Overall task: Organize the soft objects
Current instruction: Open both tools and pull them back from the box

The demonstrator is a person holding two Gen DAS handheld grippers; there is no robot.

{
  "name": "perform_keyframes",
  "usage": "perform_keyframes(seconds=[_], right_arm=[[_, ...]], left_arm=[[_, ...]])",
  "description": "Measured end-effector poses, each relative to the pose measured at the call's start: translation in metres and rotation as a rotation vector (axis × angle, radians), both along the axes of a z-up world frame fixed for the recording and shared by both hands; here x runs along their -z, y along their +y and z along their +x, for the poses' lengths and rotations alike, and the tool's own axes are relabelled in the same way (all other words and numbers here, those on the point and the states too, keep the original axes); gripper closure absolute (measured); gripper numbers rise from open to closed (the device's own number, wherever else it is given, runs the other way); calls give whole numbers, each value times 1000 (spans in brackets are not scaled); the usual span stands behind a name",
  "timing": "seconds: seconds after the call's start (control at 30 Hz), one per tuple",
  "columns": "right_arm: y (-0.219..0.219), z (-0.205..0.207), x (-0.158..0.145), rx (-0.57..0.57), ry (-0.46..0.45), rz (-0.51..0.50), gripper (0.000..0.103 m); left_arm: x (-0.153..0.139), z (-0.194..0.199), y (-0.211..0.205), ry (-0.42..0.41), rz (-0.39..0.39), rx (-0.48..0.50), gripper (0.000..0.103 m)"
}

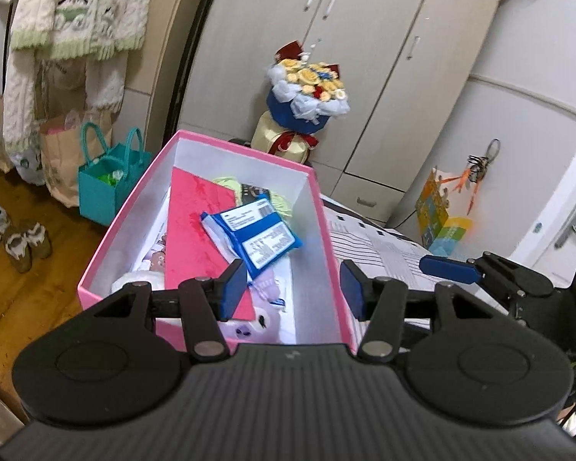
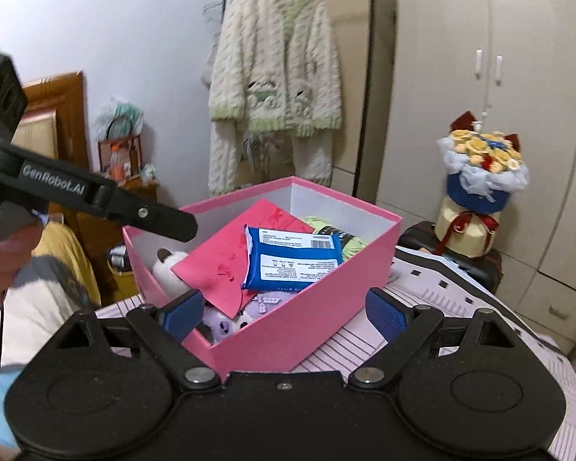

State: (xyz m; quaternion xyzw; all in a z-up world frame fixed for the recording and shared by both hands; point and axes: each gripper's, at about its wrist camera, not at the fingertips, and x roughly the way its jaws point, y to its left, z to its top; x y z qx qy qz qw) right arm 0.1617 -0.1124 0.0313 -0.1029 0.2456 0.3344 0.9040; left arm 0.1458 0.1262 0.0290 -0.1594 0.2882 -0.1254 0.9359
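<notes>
Two pairs of tongs hang over one pink box [image 1: 328, 230], and both are empty. Seen from the left wrist, the left tongs [image 1: 293, 290] stand with the jaws parted about halfway and nothing between the blue pads; the box's near right wall shows in the gap. The blue wipes pack [image 1: 251, 236] lies at about 11 o'clock from them, just ahead, on top of a red card [image 1: 196, 230] that leans along the box's left side. The pack's long axis runs from 10 o'clock to 4 o'clock in this view, so it sits askew to the line between the pads. A purple plush [image 1: 245, 324] shows below the card at the near end, almost under the left pad.

Moving right, the right tongs [image 2: 286, 315] are spread wide, with the box's near corner [image 2: 288, 330] showing between them and nothing touched. From here the pack [image 2: 293, 263] lies at 12 o'clock, its long axis nearly crosswise, with green yarn [image 2: 326, 230] behind it at 1 o'clock and a white plush [image 2: 169, 269] at 10 o'clock.

My judgement is that the left tongs are nearer the pack, though they would need a roll of the wrist to close across its short side. The box rests on a lined cloth [image 2: 422, 296]; what lies beneath I cannot tell.
</notes>
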Motion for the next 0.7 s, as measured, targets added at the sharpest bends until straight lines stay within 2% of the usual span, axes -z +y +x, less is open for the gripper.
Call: perform_keyframes(seconds=[0.17, 0.33, 0.53, 0.7], right_arm=[[-16, -30, -16, 65, -41, 29, 10], [-34, -52, -27, 162, -44, 28, 9], [-51, -68, -22, 278, 11, -16, 9], [-61, -84, -20, 316, 10, -14, 8]], left_arm=[[-10, -24, -20, -44, 59, 39, 47], [-18, -47, -35, -74, 90, 81, 44], [-22, -67, -44, -81, 113, 129, 38], [-20, -75, -50, -90, 166, 130, 31]])
